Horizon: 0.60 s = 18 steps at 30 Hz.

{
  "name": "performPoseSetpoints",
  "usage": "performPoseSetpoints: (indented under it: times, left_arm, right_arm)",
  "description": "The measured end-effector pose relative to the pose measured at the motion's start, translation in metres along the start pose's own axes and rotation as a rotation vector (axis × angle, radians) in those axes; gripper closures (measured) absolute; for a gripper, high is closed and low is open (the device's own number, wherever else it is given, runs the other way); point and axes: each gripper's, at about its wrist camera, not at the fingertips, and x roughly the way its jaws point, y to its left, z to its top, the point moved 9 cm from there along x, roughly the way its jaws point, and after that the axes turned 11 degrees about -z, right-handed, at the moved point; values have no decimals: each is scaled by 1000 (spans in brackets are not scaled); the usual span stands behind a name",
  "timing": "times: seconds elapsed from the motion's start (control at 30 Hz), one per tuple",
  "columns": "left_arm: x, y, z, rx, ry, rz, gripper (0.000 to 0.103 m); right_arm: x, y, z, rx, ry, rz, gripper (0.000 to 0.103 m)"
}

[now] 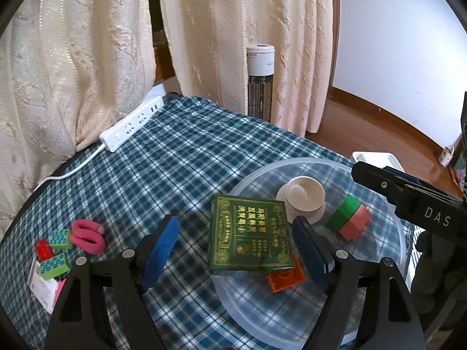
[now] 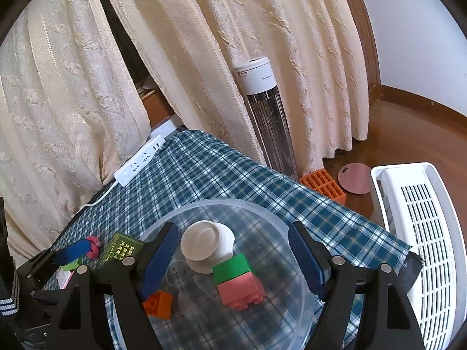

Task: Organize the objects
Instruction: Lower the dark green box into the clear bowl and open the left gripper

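A clear plastic basin (image 1: 292, 166) (image 2: 233, 204) sits on the checked tablecloth. In it are a white cup on a saucer (image 1: 300, 201) (image 2: 207, 248), a green and pink block (image 1: 350, 218) (image 2: 238, 280) and an orange block (image 1: 286, 280) (image 2: 157, 303). A green printed box (image 1: 251, 236) (image 2: 122, 248) leans tilted on the basin's left rim. My left gripper (image 1: 235, 253) is open around the box, its pads clear of it. My right gripper (image 2: 233, 256) hangs open over the cup and the block, gripping nothing.
A pink fabric loop (image 1: 87, 236), small green and red blocks (image 1: 55, 250) and a card packet (image 1: 43, 288) lie at the cloth's left. A white power strip (image 1: 131, 122) lies by the curtain. A tower heater (image 2: 262, 110) and a white basket (image 2: 417, 233) stand beside the table.
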Motion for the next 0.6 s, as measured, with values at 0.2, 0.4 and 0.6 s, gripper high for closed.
performPoseSetpoints:
  times: [0.2,0.4,0.6]
  left_arm:
    - [-11,14,-7,-15,-11,36,22]
    - [-24,32,-16,-38,-20,70,22]
    - [-35,49,-26,-60,-24,107,22]
  right_arm:
    - [-3,14,-3,-24,-2,3,22]
    - [-8,34,-9,-63,-6,13,22]
    - [-10,55,-15,-88,-3,24,22]
